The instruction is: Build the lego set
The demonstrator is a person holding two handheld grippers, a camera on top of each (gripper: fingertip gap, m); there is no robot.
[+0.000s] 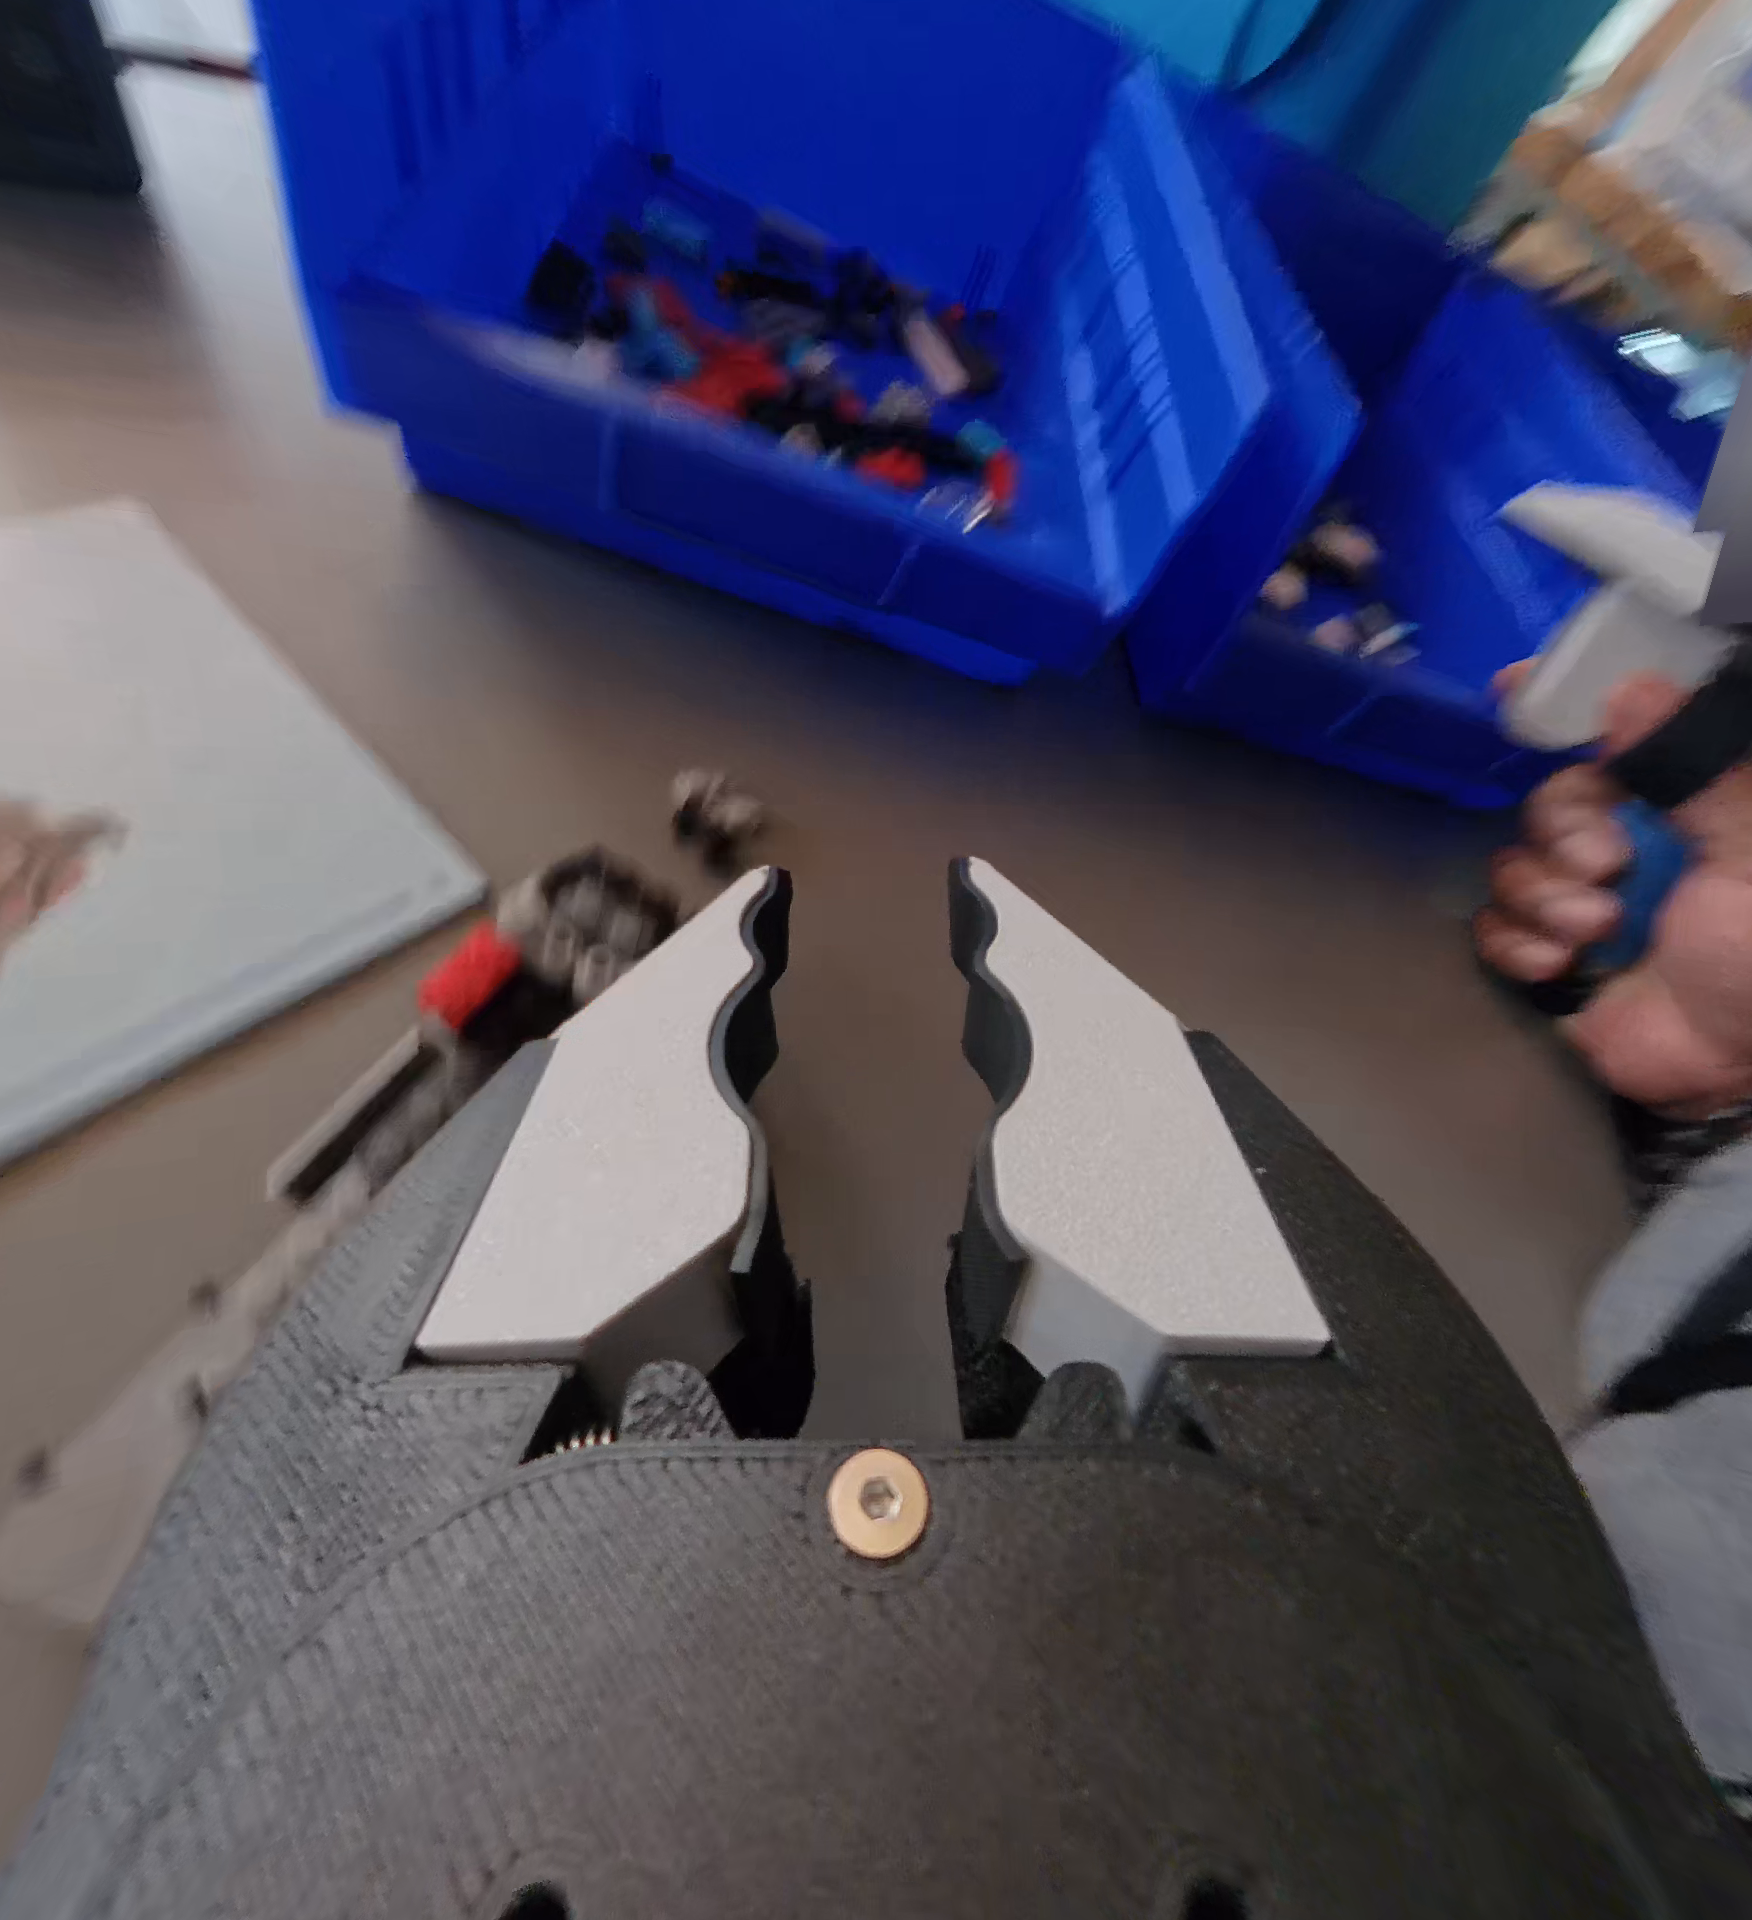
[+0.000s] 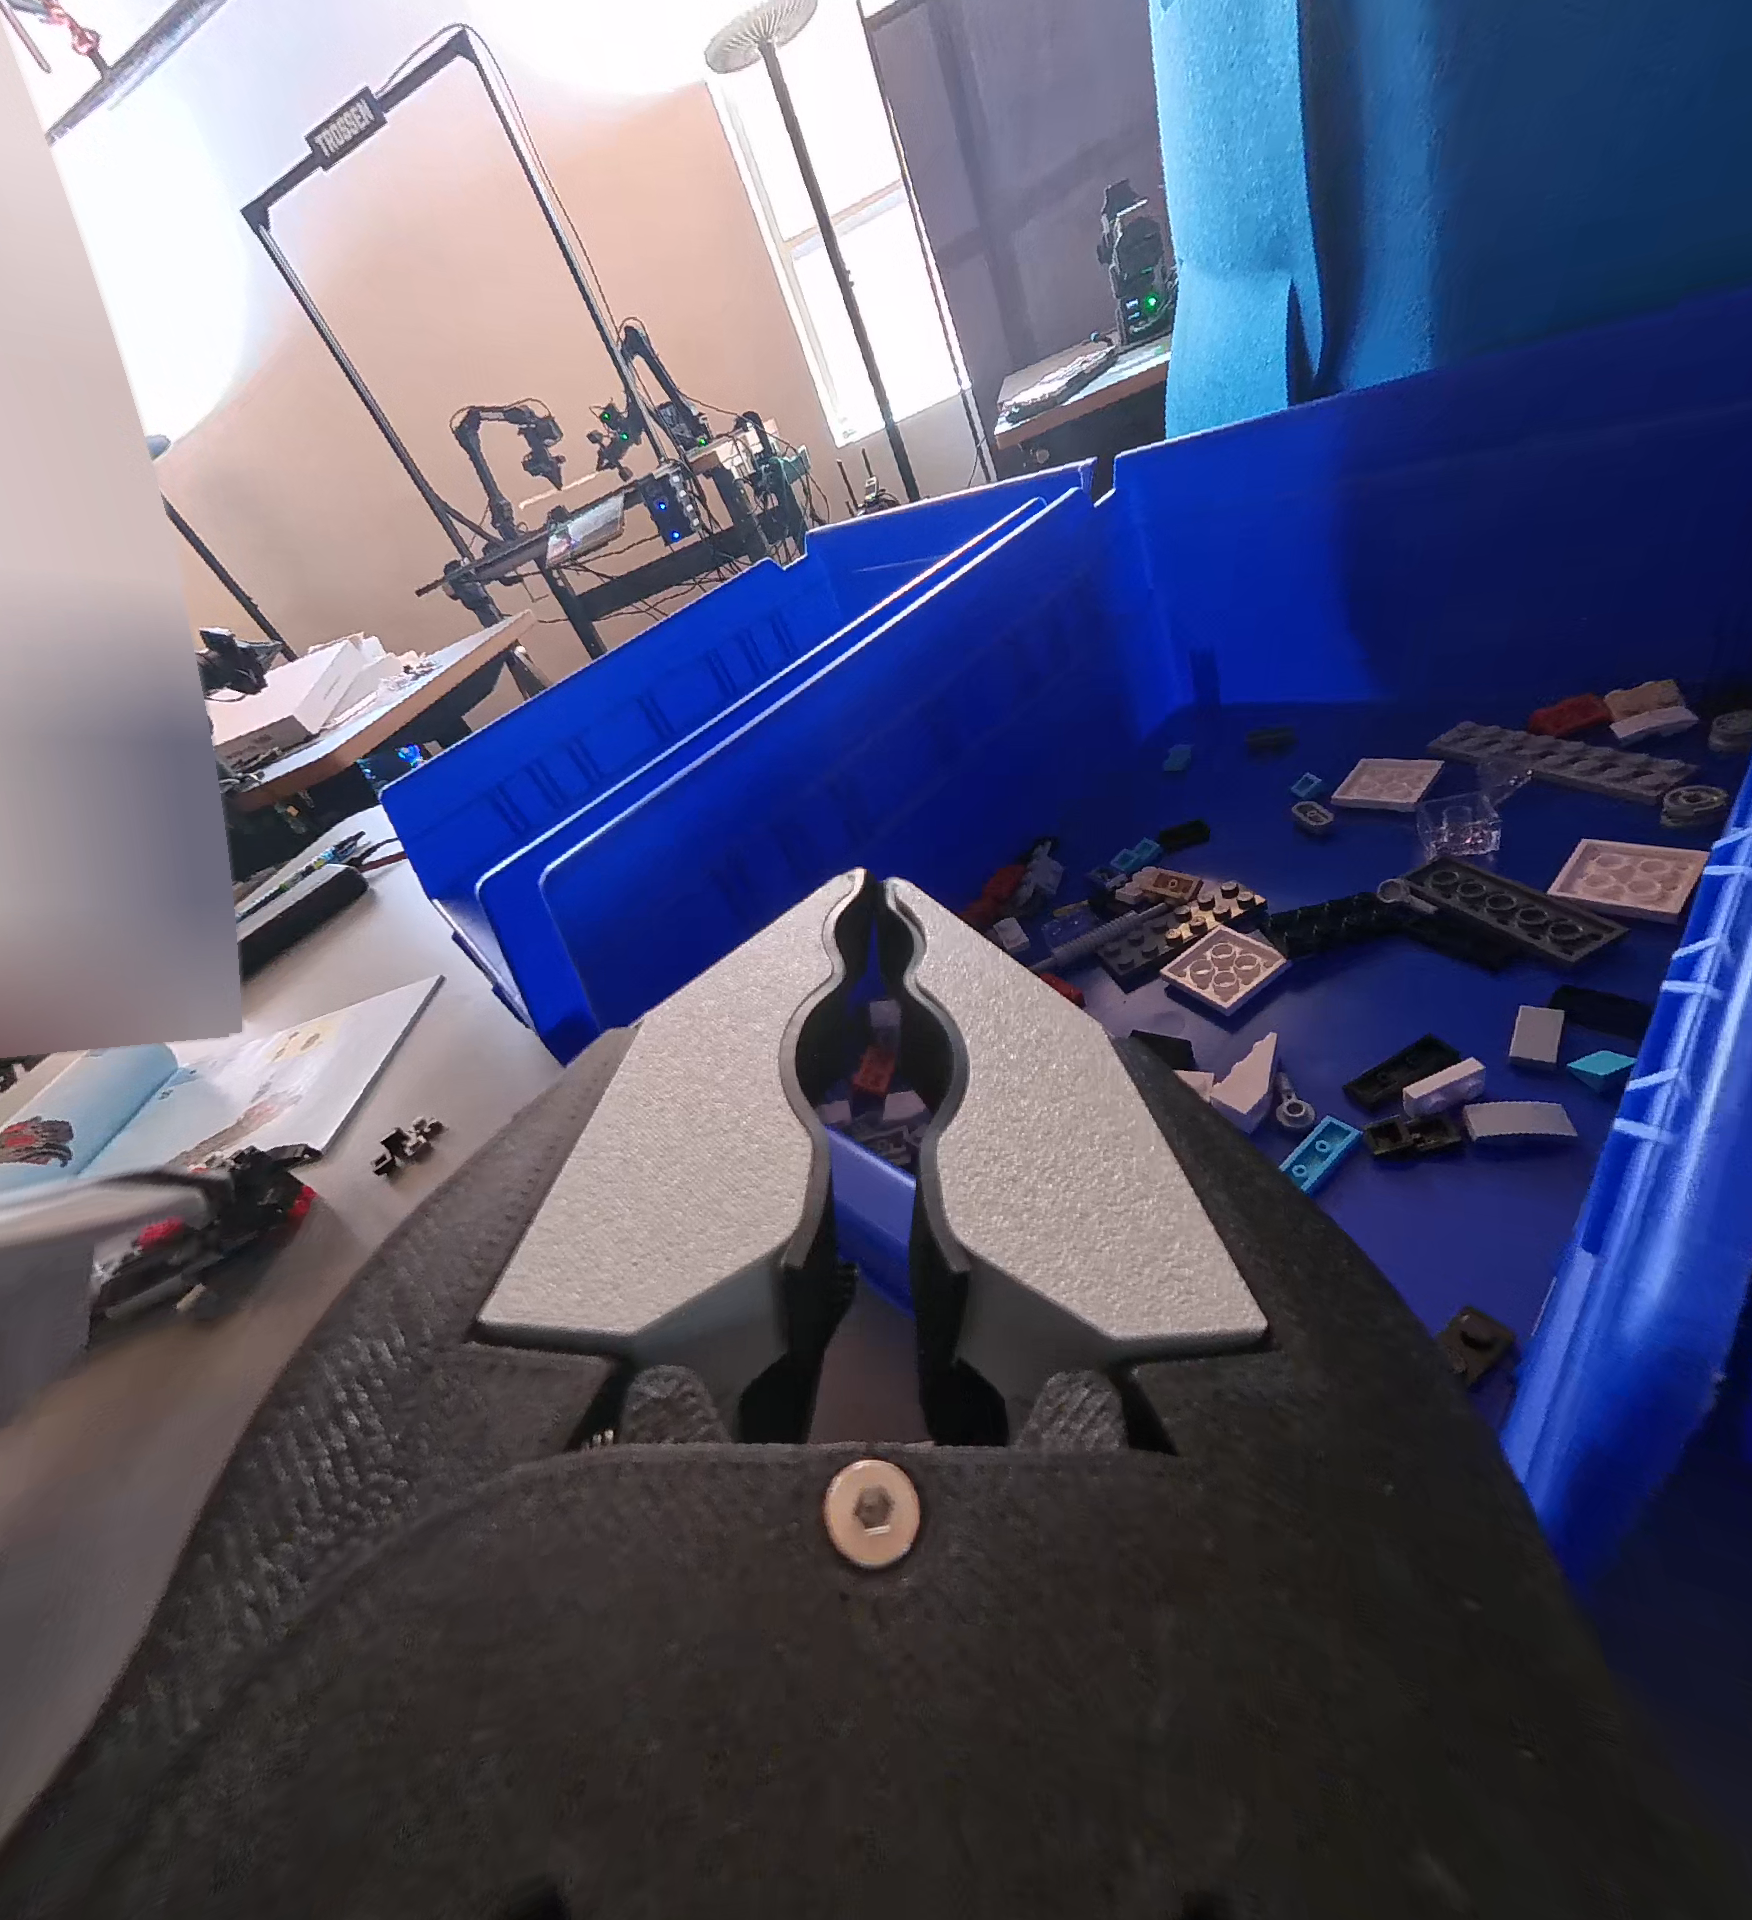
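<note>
Bins [image 2: 1215, 582]: I see solid blue.
Loose bricks [image 2: 1371, 935]: black, grey, white, red, light blue.
My gripper fingers [image 1: 643, 1091]: grey, black-lined.
Tabletop [image 1: 560, 707]: brown.

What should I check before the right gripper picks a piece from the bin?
1. Right gripper open for a pick: not ok, jaws shut, nothing between them.
2. Right gripper aimed into bin: ok.
3. Pieces lying loose: ok.
4. Left gripper open and empty: ok.
5. Model on table by left gripper: ok.
6. Piece the manual calls for: cannot tell.
</note>
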